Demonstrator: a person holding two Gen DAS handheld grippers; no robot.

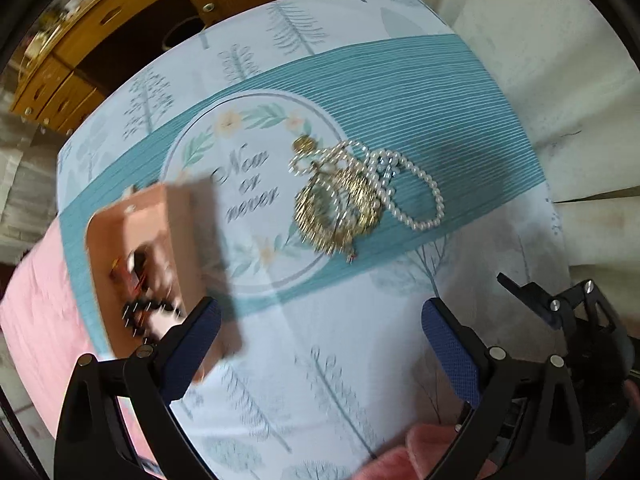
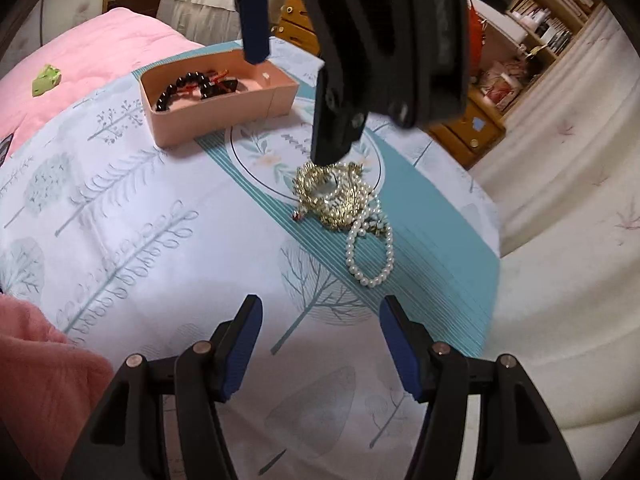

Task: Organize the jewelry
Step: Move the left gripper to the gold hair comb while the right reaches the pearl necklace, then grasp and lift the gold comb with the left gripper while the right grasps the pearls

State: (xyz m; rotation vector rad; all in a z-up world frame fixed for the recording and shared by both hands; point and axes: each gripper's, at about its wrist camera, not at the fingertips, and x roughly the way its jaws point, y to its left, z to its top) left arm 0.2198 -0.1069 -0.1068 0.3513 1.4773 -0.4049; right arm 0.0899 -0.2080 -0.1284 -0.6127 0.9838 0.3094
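Pearl strand [image 2: 370,252] lengthwise twd camera, R view

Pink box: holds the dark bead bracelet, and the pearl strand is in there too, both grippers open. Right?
Not quite. The pearl strand is not in the pink box; the right wrist view shows it on the cloth, tangled with the gold piece. The dark bead bracelet is in the box, and the left gripper and right gripper are open.

Pink quilt [image 2: 100,48], wooden drawers [image 1: 60,80], tree-print cloth [image 2: 140,240].
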